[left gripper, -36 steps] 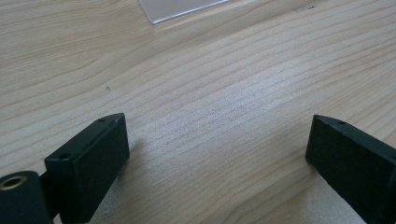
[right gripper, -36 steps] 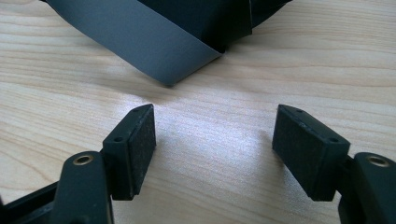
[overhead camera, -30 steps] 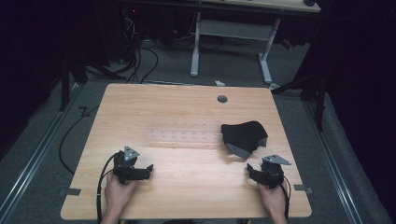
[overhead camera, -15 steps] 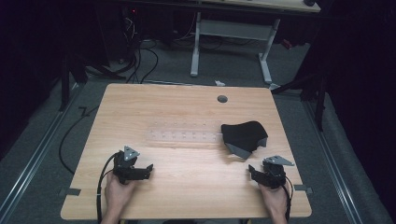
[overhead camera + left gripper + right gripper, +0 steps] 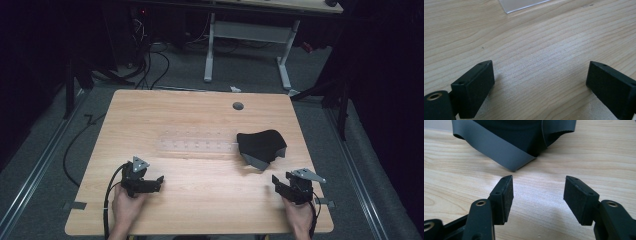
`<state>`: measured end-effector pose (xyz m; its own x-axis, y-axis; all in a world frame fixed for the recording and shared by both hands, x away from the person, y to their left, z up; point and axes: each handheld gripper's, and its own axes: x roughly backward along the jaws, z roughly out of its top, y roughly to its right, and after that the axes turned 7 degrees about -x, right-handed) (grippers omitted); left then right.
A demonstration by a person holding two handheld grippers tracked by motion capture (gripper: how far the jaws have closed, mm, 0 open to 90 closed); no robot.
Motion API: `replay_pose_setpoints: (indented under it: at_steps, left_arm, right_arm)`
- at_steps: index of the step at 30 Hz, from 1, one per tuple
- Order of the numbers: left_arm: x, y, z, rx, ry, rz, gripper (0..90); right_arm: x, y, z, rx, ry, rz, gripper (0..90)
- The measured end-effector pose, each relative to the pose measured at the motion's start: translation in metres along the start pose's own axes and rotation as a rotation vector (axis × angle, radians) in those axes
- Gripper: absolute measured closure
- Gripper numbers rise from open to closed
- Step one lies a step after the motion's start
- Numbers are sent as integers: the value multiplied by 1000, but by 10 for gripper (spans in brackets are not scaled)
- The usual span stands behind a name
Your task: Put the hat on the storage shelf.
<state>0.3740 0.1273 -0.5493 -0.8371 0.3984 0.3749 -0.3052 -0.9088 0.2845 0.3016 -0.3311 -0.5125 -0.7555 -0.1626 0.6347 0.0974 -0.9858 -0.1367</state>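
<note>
Crumpled black-and-grey cloth (image 5: 261,147) lies right of centre on the wooden surface (image 5: 200,200), unmoved; right claw (image 5: 282,182), jaws apart, has edged slightly lower-right; left claw (image 5: 156,182) also apart.

On the table (image 5: 200,120), the folded cloth (image 5: 260,146) lies right of a clear sheet (image 5: 197,146), just beyond the right tongs (image 5: 285,183).
</note>
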Motion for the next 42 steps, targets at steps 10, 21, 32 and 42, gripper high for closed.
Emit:
replay_pose_setpoints:
  at_steps: [10,21,32,42]
  left_arm:
    - [0,0,0,0,0,0,83]
    - [0,0,0,-2,-1,-1,86]
    - [0,0,0,-4,0,-1,91]
    - [0,0,0,-5,2,1,93]
  right_arm:
    - [7,5,6,-17,16,3,408]
    - [7,10,18,-48,26,25,392]
    - [-5,11,48,-49,51,20,412]
    - [-16,16,60,-48,33,2,389]
